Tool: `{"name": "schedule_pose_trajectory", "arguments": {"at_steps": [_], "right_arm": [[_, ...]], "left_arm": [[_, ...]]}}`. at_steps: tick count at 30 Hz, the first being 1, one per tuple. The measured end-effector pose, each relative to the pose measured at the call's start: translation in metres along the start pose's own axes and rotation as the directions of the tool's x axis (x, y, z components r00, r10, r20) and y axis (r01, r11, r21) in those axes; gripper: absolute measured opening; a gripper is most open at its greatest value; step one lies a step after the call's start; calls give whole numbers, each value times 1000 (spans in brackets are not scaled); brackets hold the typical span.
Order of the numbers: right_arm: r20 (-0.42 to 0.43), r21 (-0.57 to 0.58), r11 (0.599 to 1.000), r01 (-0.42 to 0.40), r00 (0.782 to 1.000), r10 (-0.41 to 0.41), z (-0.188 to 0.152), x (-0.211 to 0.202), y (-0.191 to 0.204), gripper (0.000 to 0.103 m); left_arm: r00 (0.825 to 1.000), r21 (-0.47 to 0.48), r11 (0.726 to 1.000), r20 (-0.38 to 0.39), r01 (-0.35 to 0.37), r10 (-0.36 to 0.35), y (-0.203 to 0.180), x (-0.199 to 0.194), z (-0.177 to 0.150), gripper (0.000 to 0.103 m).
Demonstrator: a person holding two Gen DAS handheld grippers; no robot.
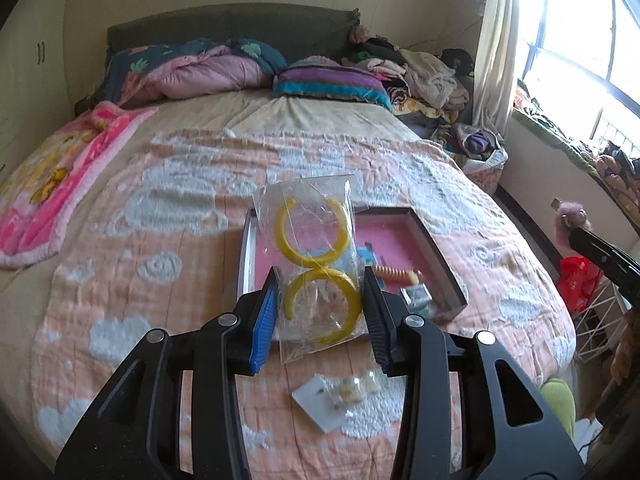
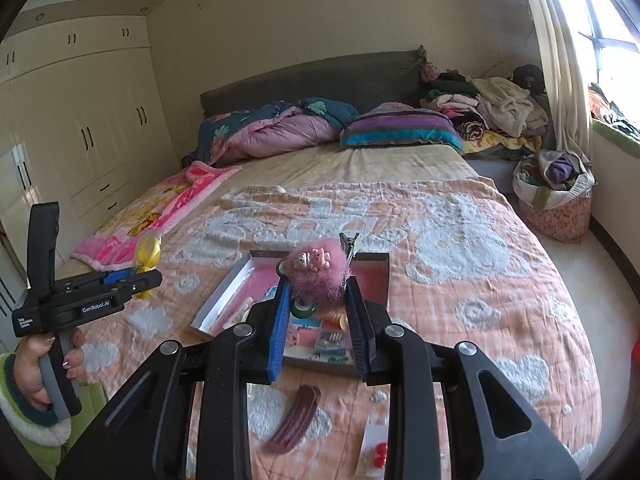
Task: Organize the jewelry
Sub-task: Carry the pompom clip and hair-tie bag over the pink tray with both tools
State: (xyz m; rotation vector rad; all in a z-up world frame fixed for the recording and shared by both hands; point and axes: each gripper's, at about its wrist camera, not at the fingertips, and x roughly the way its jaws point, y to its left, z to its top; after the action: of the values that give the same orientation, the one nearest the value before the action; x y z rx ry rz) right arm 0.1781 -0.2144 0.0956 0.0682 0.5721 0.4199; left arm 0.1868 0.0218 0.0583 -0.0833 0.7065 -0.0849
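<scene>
My left gripper [image 1: 320, 284] is shut on a clear bag of yellow hoop earrings [image 1: 316, 264] and holds it above the open jewelry box [image 1: 436, 248] with a pink lining. The left gripper and its yellow bag also show at the left of the right wrist view [image 2: 146, 276]. My right gripper [image 2: 318, 288] is shut on a fluffy pink hair clip [image 2: 316, 272] with a metal clasp, above the same box [image 2: 224, 300], which holds several small pieces.
On the peach bedspread lie a white earring card [image 1: 336, 396], a maroon hair clip [image 2: 294, 420] and a white card with red pieces [image 2: 374, 450]. Pillows and clothes pile at the headboard. A laundry basket [image 2: 556, 196] stands right of the bed.
</scene>
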Motion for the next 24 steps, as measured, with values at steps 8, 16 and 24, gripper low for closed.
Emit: {"name": "schedule_pose_trajectory", "arguments": {"at_steps": [8, 16, 24], "right_arm": [[-17, 14, 1000, -21, 1000, 21, 16, 28, 4, 26], [-33, 29, 999, -17, 999, 18, 26, 54, 6, 26], [-66, 38, 999, 3, 998, 0, 22, 80, -2, 26]], "left_arm": [[1000, 9, 1000, 3, 3, -3, -3, 19, 17, 32], [1000, 29, 1000, -9, -4, 5, -9, 43, 25, 32], [999, 36, 999, -43, -11, 12, -10, 70, 24, 32]]}}
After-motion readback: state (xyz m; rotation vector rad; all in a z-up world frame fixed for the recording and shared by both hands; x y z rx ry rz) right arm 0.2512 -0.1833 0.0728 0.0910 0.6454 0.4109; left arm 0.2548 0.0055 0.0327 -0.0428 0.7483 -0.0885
